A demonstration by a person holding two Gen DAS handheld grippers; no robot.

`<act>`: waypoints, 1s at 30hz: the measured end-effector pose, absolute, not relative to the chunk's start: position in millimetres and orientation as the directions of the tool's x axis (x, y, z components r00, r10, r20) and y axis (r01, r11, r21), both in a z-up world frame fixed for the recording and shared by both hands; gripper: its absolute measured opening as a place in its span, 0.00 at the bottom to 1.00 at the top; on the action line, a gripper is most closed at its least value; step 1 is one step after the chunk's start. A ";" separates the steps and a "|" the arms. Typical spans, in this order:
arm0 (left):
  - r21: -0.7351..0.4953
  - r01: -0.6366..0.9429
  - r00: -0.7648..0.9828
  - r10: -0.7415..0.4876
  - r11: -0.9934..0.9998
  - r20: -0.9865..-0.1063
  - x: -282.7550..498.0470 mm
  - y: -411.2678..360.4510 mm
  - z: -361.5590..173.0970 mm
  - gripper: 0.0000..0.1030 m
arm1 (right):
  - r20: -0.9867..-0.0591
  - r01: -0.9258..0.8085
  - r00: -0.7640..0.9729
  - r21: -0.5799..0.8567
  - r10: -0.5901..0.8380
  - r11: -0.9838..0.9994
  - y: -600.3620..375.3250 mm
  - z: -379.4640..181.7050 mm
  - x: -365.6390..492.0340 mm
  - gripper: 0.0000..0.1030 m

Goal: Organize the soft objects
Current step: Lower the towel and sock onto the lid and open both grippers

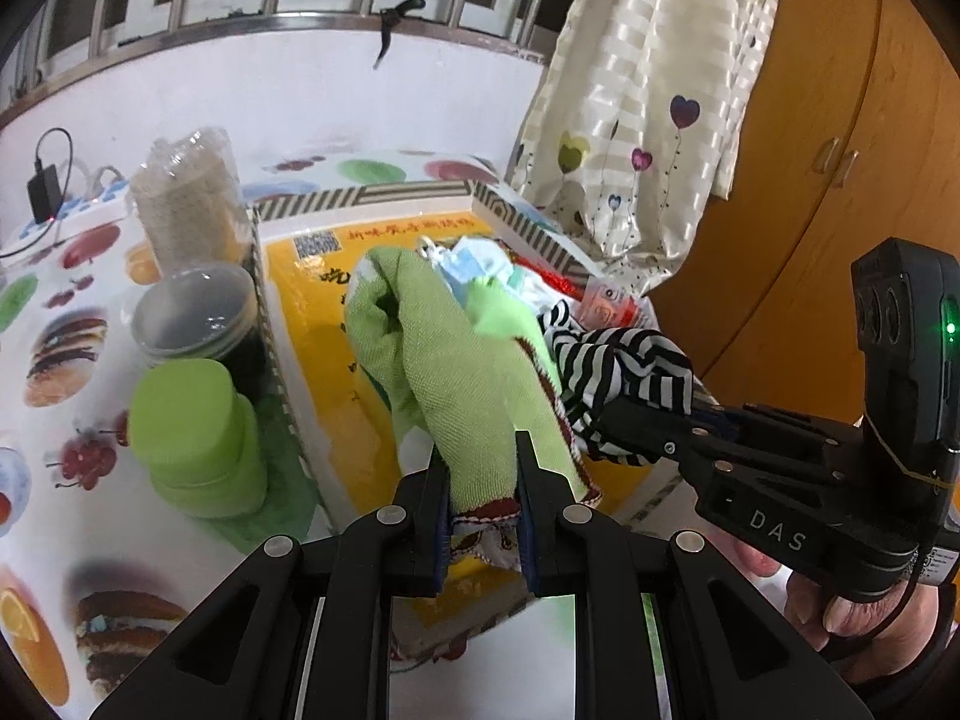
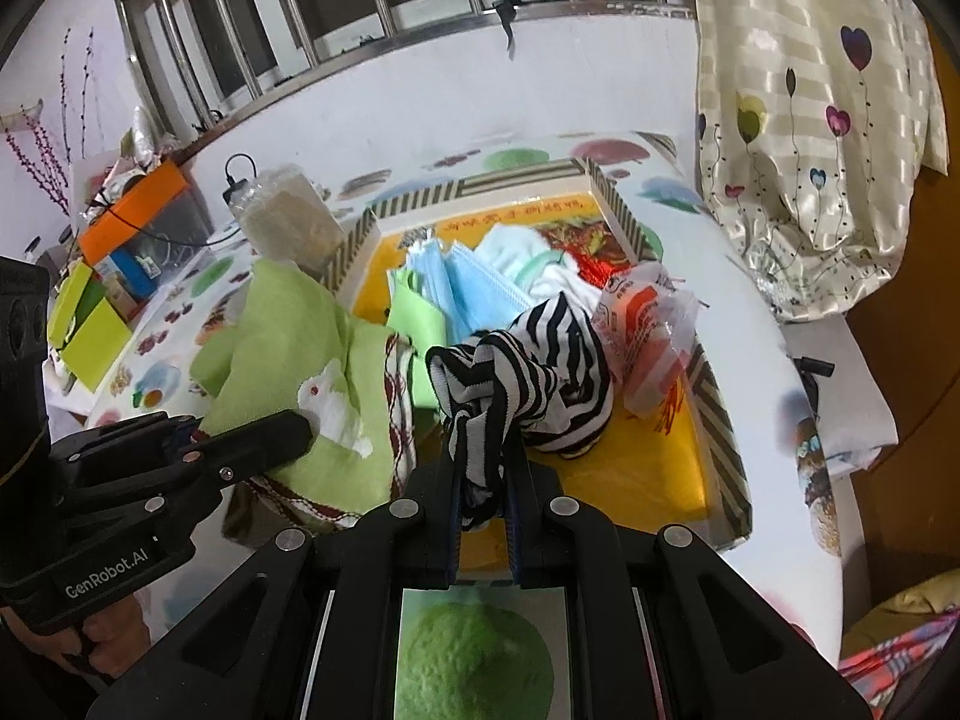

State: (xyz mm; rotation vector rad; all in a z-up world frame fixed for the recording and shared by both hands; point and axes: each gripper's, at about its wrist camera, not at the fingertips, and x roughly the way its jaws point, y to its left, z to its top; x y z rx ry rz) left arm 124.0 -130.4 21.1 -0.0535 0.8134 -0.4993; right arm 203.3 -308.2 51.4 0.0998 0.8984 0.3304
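The left gripper tilts down over the near edge of the shallow box, jaws clamped on the hem of a green towel that drapes up over the box's left side. Beside it, the right gripper also angles down, pinching a black-and-white striped cloth bunched above the box's middle. Blue face masks lie toward the box's far edge. The box sits on a table covered in fruit-print cloth; a curtain hangs at right.
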 end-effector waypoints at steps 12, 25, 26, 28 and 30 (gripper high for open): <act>-0.227 0.398 0.575 -0.435 0.889 -0.693 155.2 -140.7 8.5 0.17 | -0.774 -0.229 0.558 0.202 0.299 0.952 -303.4 38.7 230.5 0.12; -0.195 0.401 0.587 -0.414 0.895 -0.696 143.1 -138.4 13.5 0.28 | -0.758 -0.261 0.587 0.155 0.284 0.953 -297.7 52.5 210.5 0.36; -0.192 0.400 0.590 -0.412 0.896 -0.694 139.7 -137.1 15.6 0.28 | -0.754 -0.263 0.592 0.152 0.284 0.953 -297.7 54.4 208.5 0.36; -0.188 0.398 0.595 -0.409 0.898 -0.692 134.5 -134.2 18.1 0.31 | -0.749 -0.266 0.598 0.149 0.284 0.952 -297.2 58.0 204.6 0.36; -0.182 0.394 0.602 -0.402 0.901 -0.689 128.5 -130.1 20.9 0.33 | -0.741 -0.269 0.607 0.149 0.288 0.951 -297.9 61.8 199.9 0.36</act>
